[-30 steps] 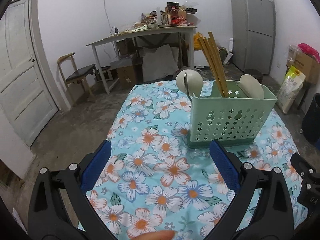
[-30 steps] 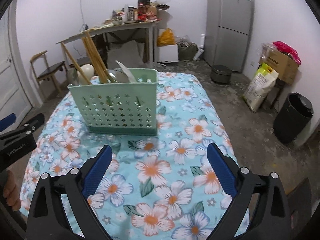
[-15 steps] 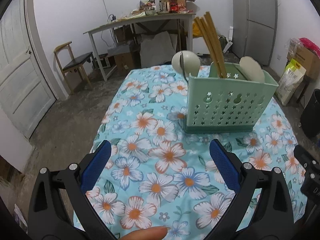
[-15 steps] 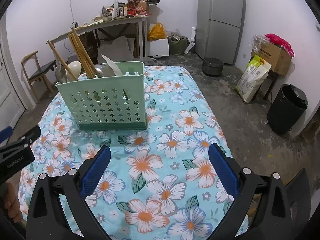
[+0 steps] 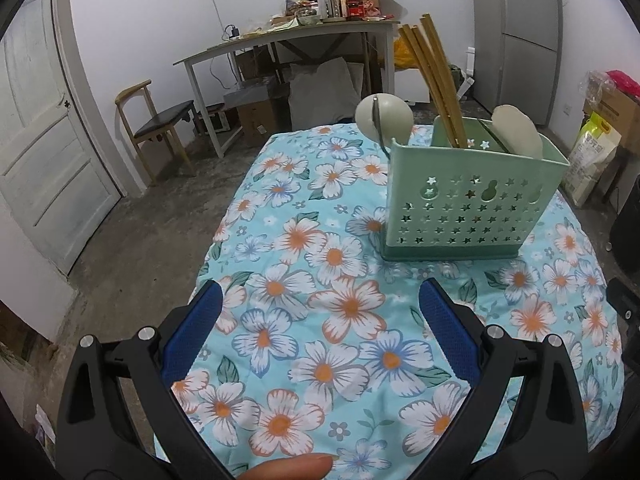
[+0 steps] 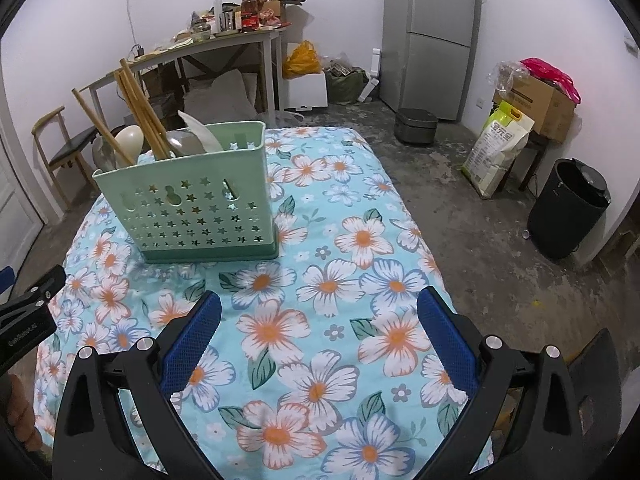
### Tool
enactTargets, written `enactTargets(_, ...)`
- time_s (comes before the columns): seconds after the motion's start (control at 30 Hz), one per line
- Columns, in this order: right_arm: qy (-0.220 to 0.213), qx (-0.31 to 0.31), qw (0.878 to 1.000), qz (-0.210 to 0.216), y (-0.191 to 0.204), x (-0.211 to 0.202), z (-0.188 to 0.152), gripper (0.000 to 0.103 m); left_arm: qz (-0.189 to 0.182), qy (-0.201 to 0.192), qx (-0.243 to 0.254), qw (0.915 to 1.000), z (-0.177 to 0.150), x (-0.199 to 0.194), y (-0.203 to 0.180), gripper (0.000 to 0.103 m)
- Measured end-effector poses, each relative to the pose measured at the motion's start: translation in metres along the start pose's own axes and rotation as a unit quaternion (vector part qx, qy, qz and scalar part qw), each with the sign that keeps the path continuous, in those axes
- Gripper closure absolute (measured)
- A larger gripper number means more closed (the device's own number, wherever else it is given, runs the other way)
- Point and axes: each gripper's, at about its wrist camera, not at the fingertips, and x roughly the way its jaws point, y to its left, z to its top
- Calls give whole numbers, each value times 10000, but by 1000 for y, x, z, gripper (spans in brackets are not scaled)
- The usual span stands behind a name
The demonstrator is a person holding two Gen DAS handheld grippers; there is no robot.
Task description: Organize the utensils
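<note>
A pale green utensil caddy [image 5: 472, 196] [image 6: 192, 196] with star cut-outs stands upright on the floral tablecloth [image 5: 320, 280] [image 6: 340, 280]. Wooden chopsticks [image 5: 436, 80] [image 6: 140, 112] lean out of it, and pale spoons [image 5: 384, 118] [image 6: 132, 136] and a white spatula [image 5: 516, 130] [image 6: 200, 132] stick up from it. My left gripper [image 5: 320, 312] hangs open over the cloth, short of the caddy and to its left. Open and with nothing between its fingers, my right gripper [image 6: 320, 316] sits short of the caddy and to its right.
The table's edges drop to a concrete floor on both sides. Behind stand a cluttered desk [image 5: 288, 36], a chair [image 5: 156, 120], a door [image 5: 44, 140], a fridge [image 6: 432, 36], a black bin [image 6: 568, 208] and boxes [image 6: 536, 100]. A fingertip [image 5: 292, 468] shows at the bottom edge.
Both grippers have drawn back and risen from the caddy, which now looks smaller and farther off. Both stay open and hold nothing.
</note>
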Motion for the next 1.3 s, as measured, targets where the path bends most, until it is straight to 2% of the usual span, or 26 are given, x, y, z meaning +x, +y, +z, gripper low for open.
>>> enactTargets(0.37, -15, -103, 9999, 17, 6, 2, 4, 7, 181, 73, -86, 9998, 2, 3, 16, 8)
enactTargets(1.3, -6, -126, 9999, 22, 10, 1, 4, 7, 133, 133, -66, 9998, 1, 7, 16, 8)
